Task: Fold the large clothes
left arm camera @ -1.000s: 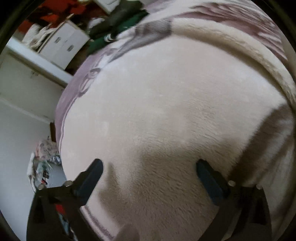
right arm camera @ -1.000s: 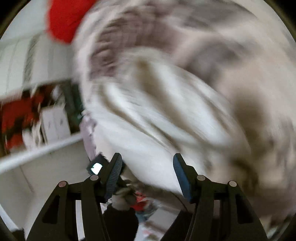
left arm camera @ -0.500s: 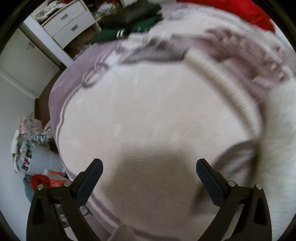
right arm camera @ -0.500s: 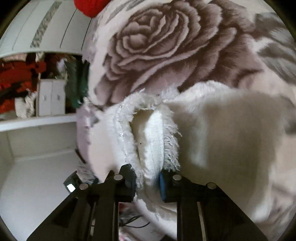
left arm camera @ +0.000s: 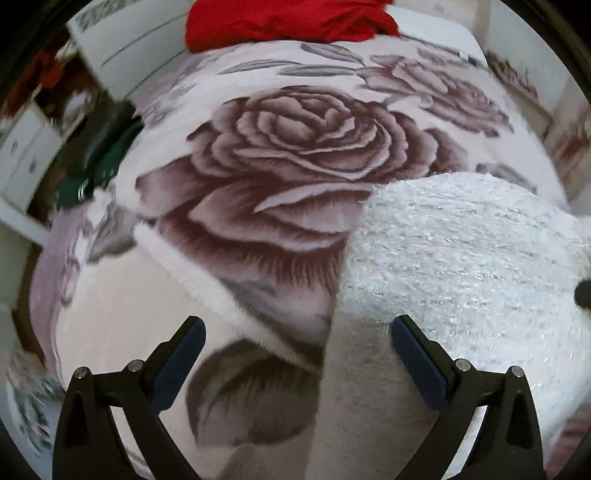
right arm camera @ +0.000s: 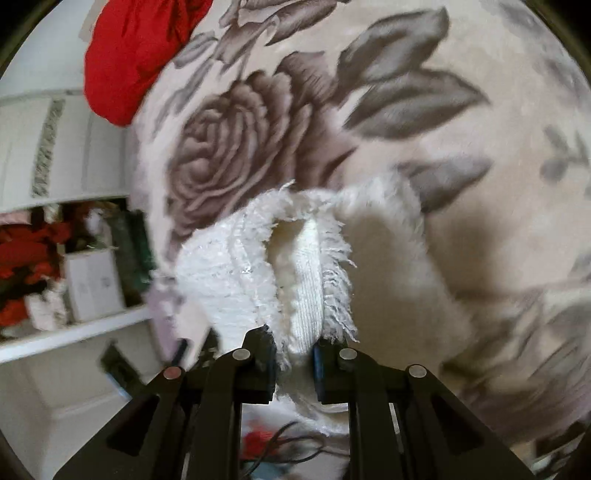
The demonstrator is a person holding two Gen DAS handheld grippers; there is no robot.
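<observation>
A fluffy white knitted garment lies on a bed covered by a cream blanket with big mauve roses. In the left wrist view it fills the right side, just beyond my left gripper, which is open and empty above the blanket. In the right wrist view my right gripper is shut on a fringed ribbed edge of the white garment, held lifted off the rose blanket.
A red garment lies at the bed's far end; it also shows in the right wrist view. White drawers and dark green clothes stand left of the bed. Shelves with boxes and red cloth lie left.
My right gripper shut on the garment's fringed edge and keeps hold of it. My left gripper swung from the plain blanket toward the bed's middle; the white garment came into view.
</observation>
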